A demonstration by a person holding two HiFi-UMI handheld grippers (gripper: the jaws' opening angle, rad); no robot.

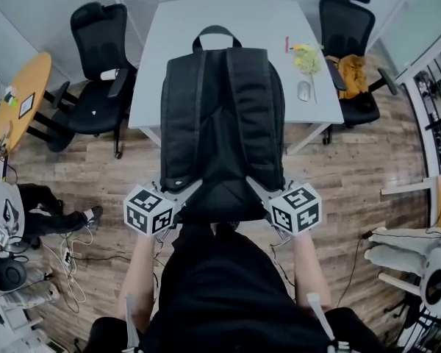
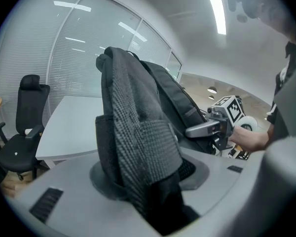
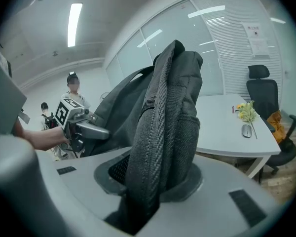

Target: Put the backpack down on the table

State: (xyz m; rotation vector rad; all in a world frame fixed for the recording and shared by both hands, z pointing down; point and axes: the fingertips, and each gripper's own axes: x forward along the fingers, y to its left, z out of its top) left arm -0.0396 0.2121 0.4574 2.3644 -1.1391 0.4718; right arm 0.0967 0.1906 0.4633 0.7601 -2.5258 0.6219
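Note:
A black backpack (image 1: 222, 131) hangs in the air in front of me, its straps toward me and its top handle over the near edge of the white table (image 1: 184, 28). My left gripper (image 1: 178, 194) is shut on the backpack's left lower side (image 2: 138, 147). My right gripper (image 1: 264, 195) is shut on its right lower side (image 3: 163, 142). In each gripper view the thick black fabric fills the gap between the jaws. The right gripper (image 2: 207, 128) shows in the left gripper view, and the left gripper (image 3: 89, 130) in the right gripper view.
On the table's right part lie a mouse (image 1: 303, 90), a yellow flower (image 1: 306, 57) and a red pen (image 1: 286, 44). Black office chairs (image 1: 99, 65) stand left and right (image 1: 349, 31) of the table. A round wooden table (image 1: 22, 94) is at far left. Cables lie on the floor.

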